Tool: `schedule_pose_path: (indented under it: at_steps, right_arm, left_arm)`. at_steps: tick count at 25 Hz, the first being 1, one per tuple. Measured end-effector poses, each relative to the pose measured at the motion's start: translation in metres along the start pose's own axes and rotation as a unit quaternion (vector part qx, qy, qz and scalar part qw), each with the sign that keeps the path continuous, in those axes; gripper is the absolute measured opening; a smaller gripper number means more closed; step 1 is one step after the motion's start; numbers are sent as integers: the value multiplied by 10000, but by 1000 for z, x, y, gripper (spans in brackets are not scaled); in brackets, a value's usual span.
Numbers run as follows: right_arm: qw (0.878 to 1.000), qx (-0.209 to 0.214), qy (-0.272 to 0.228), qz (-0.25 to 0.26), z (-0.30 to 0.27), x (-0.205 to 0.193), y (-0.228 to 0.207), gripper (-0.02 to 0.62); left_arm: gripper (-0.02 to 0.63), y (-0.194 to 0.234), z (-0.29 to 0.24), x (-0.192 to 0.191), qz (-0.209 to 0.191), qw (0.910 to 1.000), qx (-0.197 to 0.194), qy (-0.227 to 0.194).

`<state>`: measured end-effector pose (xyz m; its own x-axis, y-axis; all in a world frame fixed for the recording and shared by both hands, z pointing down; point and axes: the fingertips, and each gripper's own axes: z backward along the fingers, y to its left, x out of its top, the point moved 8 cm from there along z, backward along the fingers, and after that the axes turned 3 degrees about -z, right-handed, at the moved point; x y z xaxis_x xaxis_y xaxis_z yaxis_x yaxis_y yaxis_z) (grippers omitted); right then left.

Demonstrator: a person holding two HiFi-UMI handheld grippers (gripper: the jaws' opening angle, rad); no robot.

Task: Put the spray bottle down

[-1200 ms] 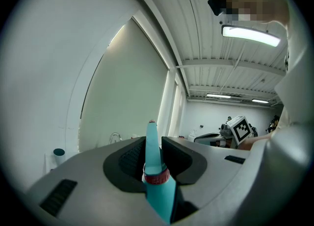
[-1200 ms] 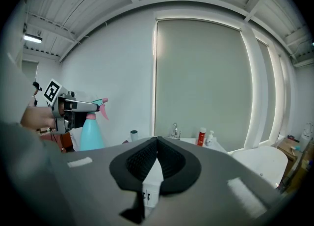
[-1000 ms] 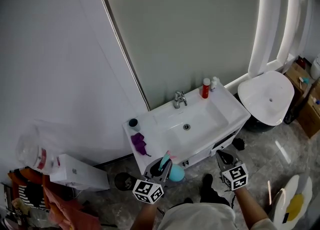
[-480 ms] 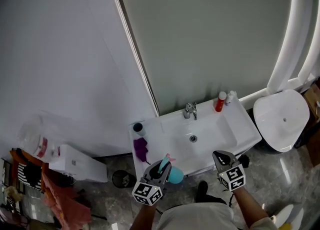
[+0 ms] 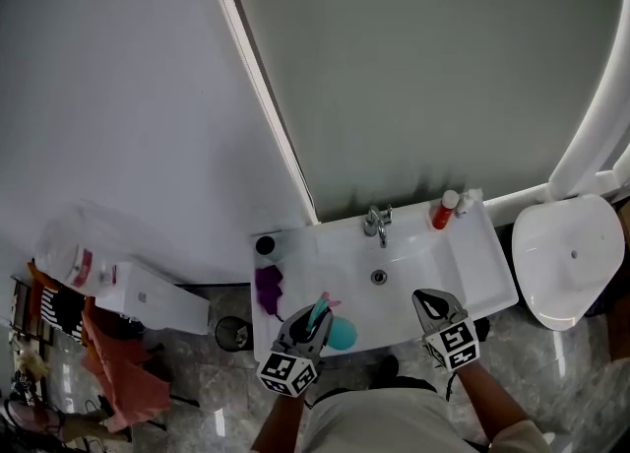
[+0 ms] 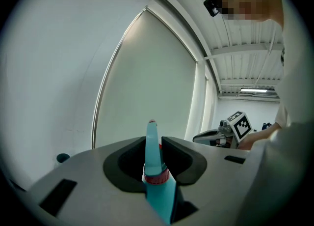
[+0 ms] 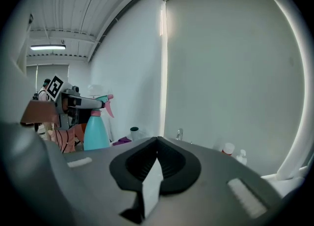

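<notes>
- Cloth (image 5: 268, 287): purple, on the sink's (image 5: 479, 266) far-left ledge, with a dark cup (image 5: 265, 244) just beyond it.
- Left gripper (image 5: 313, 319): clenched on the neck of the bottle (image 5: 341, 333), whose nozzle stands up between the jaws.
- Bottle: teal with a pink trigger, upright, at the sink's near-left edge, right of the cloth. No view shows its base, so you cannot count it as landed.
- Right gripper (image 5: 431, 303): jaws together, carrying nothing, at the sink's near edge, right of the drain.
- Progress: the bottle has reached the sink, but your grip is on. What is left, by my reading, is to lower it onto a bare ledge and let go.
</notes>
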<state>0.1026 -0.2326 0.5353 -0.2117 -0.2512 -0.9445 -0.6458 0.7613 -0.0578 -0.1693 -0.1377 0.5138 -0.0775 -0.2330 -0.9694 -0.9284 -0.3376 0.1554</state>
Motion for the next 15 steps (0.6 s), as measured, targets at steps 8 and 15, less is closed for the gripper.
schedule_pose_path:
  at_steps: [8,15]
  right_arm:
    - [9994,313,135,-88,-22,-10,-40,11]
    - [9989,333,176,-274,-38,-16,-47,11]
  left_arm:
    - [95,5,-35,5,-113,9990,438,57]
    - [95,16,-44,3,-105,9981,591,167]
